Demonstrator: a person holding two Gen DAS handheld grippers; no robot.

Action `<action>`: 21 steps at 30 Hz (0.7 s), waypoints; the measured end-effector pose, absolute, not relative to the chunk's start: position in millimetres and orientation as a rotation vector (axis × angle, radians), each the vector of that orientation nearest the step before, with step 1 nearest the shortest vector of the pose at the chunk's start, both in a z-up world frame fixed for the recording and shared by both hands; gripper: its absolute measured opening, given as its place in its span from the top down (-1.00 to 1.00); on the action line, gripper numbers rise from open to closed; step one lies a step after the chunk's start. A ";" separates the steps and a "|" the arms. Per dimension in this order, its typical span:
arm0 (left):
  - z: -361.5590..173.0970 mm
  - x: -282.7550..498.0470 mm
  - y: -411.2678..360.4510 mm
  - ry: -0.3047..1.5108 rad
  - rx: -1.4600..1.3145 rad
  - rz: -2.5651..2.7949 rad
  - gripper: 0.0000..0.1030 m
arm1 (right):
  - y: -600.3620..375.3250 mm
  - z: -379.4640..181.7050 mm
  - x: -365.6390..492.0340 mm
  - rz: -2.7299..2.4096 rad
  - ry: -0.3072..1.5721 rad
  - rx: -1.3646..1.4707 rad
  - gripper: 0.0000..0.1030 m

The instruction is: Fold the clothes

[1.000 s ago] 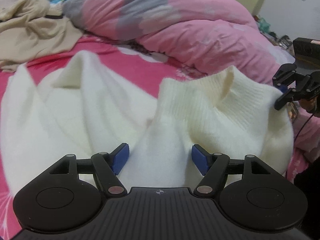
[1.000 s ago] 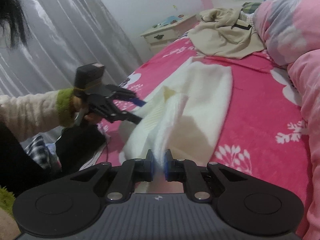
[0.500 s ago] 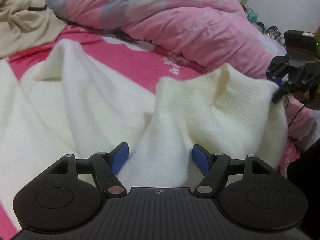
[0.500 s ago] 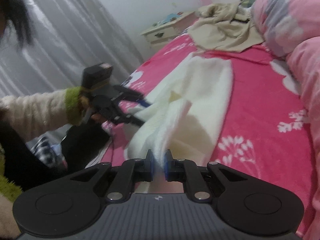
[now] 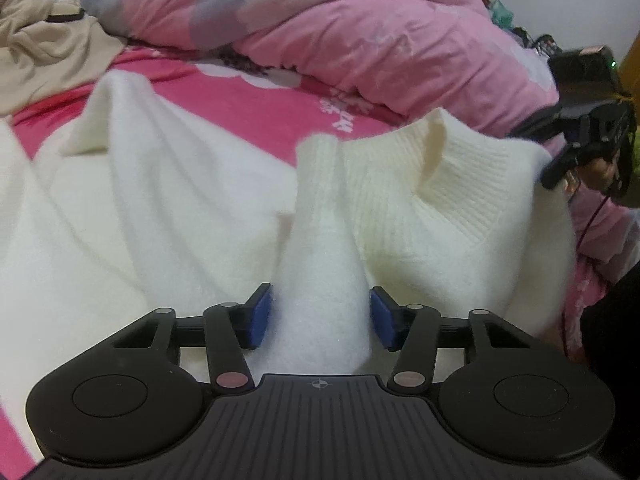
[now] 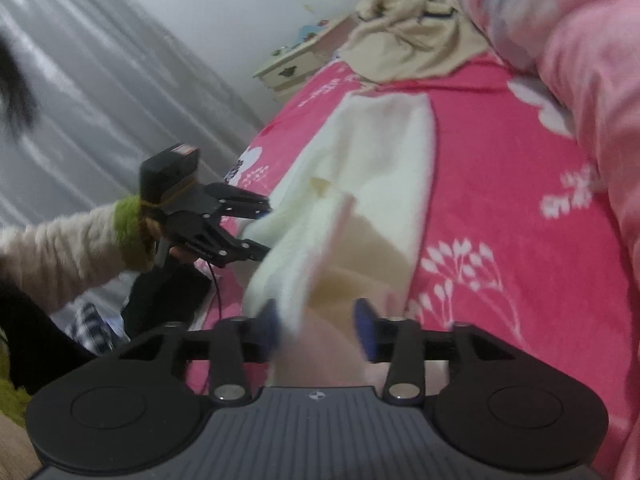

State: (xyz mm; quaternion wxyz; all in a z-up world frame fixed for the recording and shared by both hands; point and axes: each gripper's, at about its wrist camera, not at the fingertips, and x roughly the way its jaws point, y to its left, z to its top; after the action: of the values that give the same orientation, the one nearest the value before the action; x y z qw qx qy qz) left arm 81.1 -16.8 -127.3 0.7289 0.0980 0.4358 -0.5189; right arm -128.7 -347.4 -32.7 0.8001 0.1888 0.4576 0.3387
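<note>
**Both grippers at the near hem of the sweater, right one just released**

While the cream-white fluffy knit sweater lies spread across the hot-pink floral bedsheet, a raised fold of it runs up between the blue pads of the left gripper. Left jaws have just been closing; the pads stand against the two sides of that fold. Contact looks real on both sides, though whether they squeeze firmly cannot be told.

Right gripper: jaws have just been opening. They now stand spread, with the ribbed edge of the sweater lying between them, close to the left pad and clear of the right one. Frame is motion-blurred here, so contact on the left pad is uncertain.

Positions relative to the sweater:
- Crumpled pink and grey quilt bunched beyond its far side in the left wrist view.
- Beige crumpled garment past its far end, on the same sheet.
- Cream bedside cabinet beyond that garment, off the bed.
- Grey curtain off the bed's edge, behind the left gripper.
- Person's sleeve, cream fleece with a green cuff, leads to the left gripper at the near corner.
</note>
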 end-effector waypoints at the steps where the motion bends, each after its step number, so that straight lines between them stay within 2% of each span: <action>1: -126.0 80.2 -14.6 0.962 0.206 -1.137 0.01 | -348.4 -36.4 -129.6 0.729 0.994 0.434 -0.09; 6: -122.9 76.1 -5.8 0.965 0.167 -1.100 0.02 | -343.5 -54.4 -138.7 0.728 1.052 0.487 -0.22; 8: -121.4 71.4 -3.9 0.944 0.164 -1.067 0.31 | -334.8 -57.1 -143.1 0.718 1.048 0.445 -0.20; 10: -113.4 62.6 0.4 0.905 0.163 -1.016 0.59 | -322.6 -57.9 -145.3 0.681 1.055 0.356 0.12; 11: -106.7 56.3 3.7 0.877 0.162 -0.984 0.63 | -314.2 -56.9 -146.7 0.645 1.056 0.270 0.50; 12: -99.9 50.1 7.0 0.849 0.161 -0.953 0.69 | -305.5 -53.9 -149.5 0.599 1.044 0.172 0.70; 16: -61.0 15.2 24.2 0.707 0.170 -0.801 0.76 | -285.0 -20.3 -164.5 0.434 0.886 -0.022 0.76; 21: 12.5 -19.8 42.2 0.491 0.183 -0.603 0.78 | -258.9 54.6 -171.2 0.328 0.622 -0.136 0.80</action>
State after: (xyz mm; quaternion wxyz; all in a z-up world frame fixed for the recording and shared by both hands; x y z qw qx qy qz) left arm -19.8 42.2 12.5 0.9212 0.0890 0.2390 -0.2937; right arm -171.2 -258.9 54.6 0.9365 -0.0668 0.3045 0.1606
